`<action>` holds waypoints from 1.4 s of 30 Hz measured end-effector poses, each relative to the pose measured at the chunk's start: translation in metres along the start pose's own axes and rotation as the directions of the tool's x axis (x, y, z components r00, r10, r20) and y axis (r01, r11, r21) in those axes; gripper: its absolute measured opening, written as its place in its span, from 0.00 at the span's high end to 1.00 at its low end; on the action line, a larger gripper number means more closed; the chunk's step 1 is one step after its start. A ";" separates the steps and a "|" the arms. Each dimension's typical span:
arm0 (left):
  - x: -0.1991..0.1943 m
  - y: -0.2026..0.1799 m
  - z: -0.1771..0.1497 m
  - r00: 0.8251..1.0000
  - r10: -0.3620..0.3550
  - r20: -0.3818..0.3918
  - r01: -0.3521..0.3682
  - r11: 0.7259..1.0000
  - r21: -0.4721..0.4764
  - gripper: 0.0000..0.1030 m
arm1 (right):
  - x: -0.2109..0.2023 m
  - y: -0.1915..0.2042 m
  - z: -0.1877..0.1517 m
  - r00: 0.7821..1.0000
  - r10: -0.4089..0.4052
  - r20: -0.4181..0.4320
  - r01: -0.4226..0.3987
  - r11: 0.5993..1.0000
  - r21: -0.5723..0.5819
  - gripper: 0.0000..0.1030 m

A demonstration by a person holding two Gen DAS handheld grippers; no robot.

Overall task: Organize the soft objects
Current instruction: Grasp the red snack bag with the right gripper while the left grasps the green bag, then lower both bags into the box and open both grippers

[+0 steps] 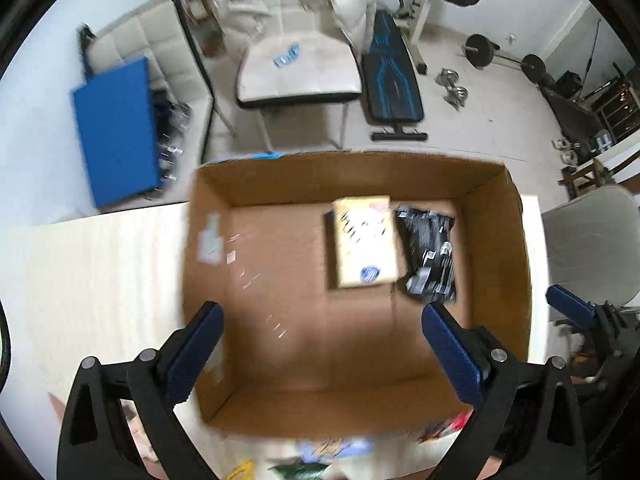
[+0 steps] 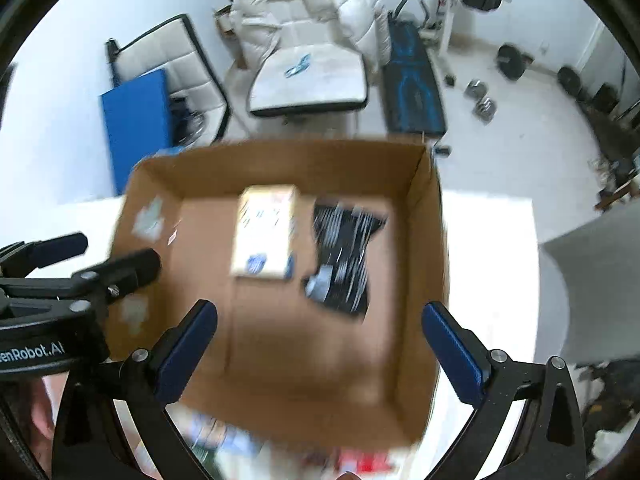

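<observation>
An open cardboard box [image 1: 496,240] stands on a pale table [image 1: 92,264]. Inside lie a cream packet [image 1: 366,242] and a black packet [image 1: 430,252], side by side toward the right. Both also show in the right wrist view: the box [image 2: 424,248], the cream packet [image 2: 266,232], the black packet [image 2: 344,256]. My left gripper [image 1: 324,350] hangs open and empty above the box. My right gripper [image 2: 320,350] is open and empty above the box too. The left gripper also shows at the left of the right wrist view [image 2: 84,248]. Both views are blurred.
Several loose packets lie on the table at the box's near side [image 1: 336,452], [image 2: 224,436]. Beyond the table stand a cushioned chair [image 1: 298,72] with a white jacket, a blue mat [image 1: 114,132], a weight bench [image 1: 392,80] and barbells. A white chair [image 1: 592,240] stands at the right.
</observation>
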State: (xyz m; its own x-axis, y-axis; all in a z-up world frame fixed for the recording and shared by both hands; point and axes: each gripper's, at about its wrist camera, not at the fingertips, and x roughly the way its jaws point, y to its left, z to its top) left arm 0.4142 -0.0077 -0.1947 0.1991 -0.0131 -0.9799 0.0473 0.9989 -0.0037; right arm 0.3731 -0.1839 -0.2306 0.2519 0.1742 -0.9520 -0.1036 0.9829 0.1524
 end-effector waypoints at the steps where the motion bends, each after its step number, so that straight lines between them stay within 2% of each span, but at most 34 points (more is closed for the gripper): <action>1: -0.010 0.001 -0.018 1.000 0.009 0.012 -0.009 1.000 0.001 0.02 | -0.004 -0.001 -0.010 1.000 0.009 -0.018 -0.009 1.000 0.004 0.00; 4: -0.022 0.010 -0.069 1.000 0.003 0.015 -0.003 1.000 -0.020 0.02 | -0.015 -0.011 -0.055 0.998 0.028 -0.057 -0.027 0.999 0.019 0.00; 6: -0.019 0.018 -0.112 1.000 -0.023 -0.021 0.022 0.998 -0.051 0.02 | -0.015 -0.020 -0.089 0.998 0.009 -0.055 -0.009 1.000 0.013 0.00; 8: -0.007 0.024 -0.149 0.997 -0.039 -0.062 0.033 0.995 -0.095 0.07 | -0.008 -0.034 -0.121 0.997 -0.021 -0.077 0.023 1.000 0.020 0.00; 10: 0.018 0.029 -0.189 0.987 -0.059 -0.146 0.039 0.990 -0.137 0.25 | 0.009 -0.048 -0.144 0.992 -0.039 -0.121 0.044 0.998 0.041 0.05; 12: 0.044 0.032 -0.215 0.972 -0.084 -0.218 0.048 0.985 -0.168 0.35 | 0.036 -0.062 -0.164 0.981 -0.025 -0.193 0.043 0.995 0.090 0.25; 15: 0.076 0.034 -0.247 0.952 -0.114 -0.285 0.056 0.978 -0.202 0.35 | 0.073 -0.077 -0.177 0.967 -0.017 -0.253 0.055 0.988 0.144 0.30; 19: 0.109 0.031 -0.268 0.921 -0.173 -0.350 0.094 0.969 -0.230 0.34 | 0.105 -0.078 -0.180 0.963 -0.020 -0.271 0.064 0.986 0.155 0.30; 22: 0.120 0.028 -0.270 0.925 -0.147 -0.350 0.073 0.974 -0.216 0.33 | 0.123 -0.071 -0.177 0.959 -0.019 -0.283 0.064 0.986 0.151 0.30; 24: 0.124 0.026 -0.269 0.927 -0.129 -0.352 0.057 0.977 -0.207 0.33 | 0.130 -0.066 -0.177 0.957 -0.024 -0.290 0.072 0.986 0.153 0.37; 26: 0.128 0.026 -0.269 0.929 -0.115 -0.352 0.043 0.978 -0.205 0.33 | 0.132 -0.062 -0.178 0.954 -0.062 -0.293 0.105 0.986 0.132 0.41; 29: 0.132 0.027 -0.268 0.931 -0.100 -0.350 0.029 0.979 -0.203 0.33 | 0.127 -0.062 -0.188 0.954 -0.059 -0.294 0.102 0.986 0.133 0.46; 31: 0.136 0.033 -0.273 0.928 -0.117 -0.353 0.040 0.975 -0.218 0.37 | 0.122 -0.064 -0.202 0.948 -0.055 -0.312 0.101 0.986 0.135 0.47; 32: 0.139 0.034 -0.278 0.927 -0.118 -0.356 0.037 0.974 -0.225 0.42 | 0.120 -0.065 -0.212 0.945 -0.051 -0.323 0.100 0.986 0.134 0.48; 33: 0.142 0.035 -0.282 0.925 -0.113 -0.362 0.029 0.973 -0.230 0.54 | 0.117 -0.066 -0.225 0.940 -0.046 -0.338 0.096 0.987 0.131 0.48; 35: 0.149 0.035 -0.293 0.918 -0.132 -0.374 0.040 0.969 -0.243 0.57 | 0.112 -0.067 -0.246 0.932 -0.031 -0.360 0.083 0.988 0.130 0.48; 37: 0.147 0.031 -0.298 0.929 -0.106 -0.355 0.027 0.975 -0.221 0.60 | 0.107 -0.066 -0.275 0.921 -0.007 -0.391 0.065 0.989 0.133 0.49; 42: 0.143 0.014 -0.318 0.915 -0.128 -0.383 0.054 0.979 -0.197 0.63 | 0.096 -0.060 -0.317 0.903 0.035 -0.428 0.033 0.988 0.149 0.50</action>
State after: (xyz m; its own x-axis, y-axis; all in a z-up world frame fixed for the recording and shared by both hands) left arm 0.1320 0.0191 -0.3983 -0.1986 -0.1220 -0.9725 -0.1353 0.9861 -0.0960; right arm 0.0989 -0.2449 -0.4153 -0.1879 0.1655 -0.9681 0.0491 0.9860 0.1591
